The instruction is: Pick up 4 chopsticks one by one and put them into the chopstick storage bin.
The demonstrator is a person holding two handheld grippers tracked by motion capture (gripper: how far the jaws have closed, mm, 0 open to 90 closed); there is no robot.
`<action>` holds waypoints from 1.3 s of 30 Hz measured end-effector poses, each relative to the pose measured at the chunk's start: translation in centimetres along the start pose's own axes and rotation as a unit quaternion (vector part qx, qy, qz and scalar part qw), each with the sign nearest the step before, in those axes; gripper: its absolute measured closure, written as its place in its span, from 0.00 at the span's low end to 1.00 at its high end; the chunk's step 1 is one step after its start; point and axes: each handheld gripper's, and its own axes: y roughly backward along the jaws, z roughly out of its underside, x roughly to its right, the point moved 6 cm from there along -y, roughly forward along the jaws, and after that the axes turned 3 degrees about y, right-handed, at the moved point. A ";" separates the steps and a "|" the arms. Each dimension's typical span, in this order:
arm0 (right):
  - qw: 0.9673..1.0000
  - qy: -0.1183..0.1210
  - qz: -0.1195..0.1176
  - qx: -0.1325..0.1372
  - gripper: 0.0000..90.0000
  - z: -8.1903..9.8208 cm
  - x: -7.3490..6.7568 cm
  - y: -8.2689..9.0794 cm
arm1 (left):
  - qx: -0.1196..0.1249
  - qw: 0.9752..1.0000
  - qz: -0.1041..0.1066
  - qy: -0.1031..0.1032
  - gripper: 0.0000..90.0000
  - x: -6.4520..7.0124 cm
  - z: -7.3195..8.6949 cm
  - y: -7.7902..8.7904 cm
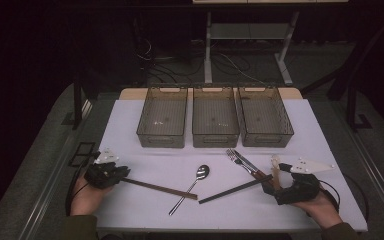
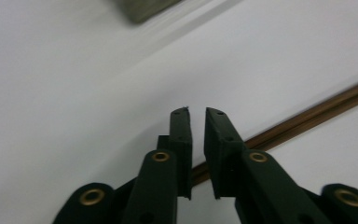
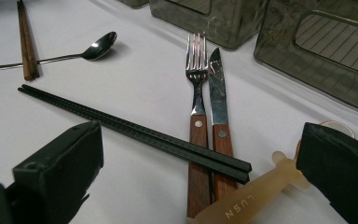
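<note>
Two grippers at the near edge, cutlery laid loose before three empty bins (image 1: 215, 122), which I take as sorting work.

My left gripper (image 2: 196, 111) has its jaws parted only a sliver, pinching nothing; the brown chopsticks (image 2: 307, 116) run just behind and under its fingertips, on the white table (image 1: 130, 125). My right gripper (image 3: 200, 154) stands spread wide and empty, the black chopsticks (image 3: 135, 130), fork (image 3: 196, 74), knife (image 3: 216, 88) and pale spoon handle (image 3: 247, 200) lying between its fingers (image 3: 60, 168).
</note>
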 end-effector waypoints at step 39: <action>1.000 0.004 -0.005 -0.002 0.01 0.0 -0.1 -0.1 | -0.039 0.966 0.193 -0.165 0.73 12.2 -3.1 -6.4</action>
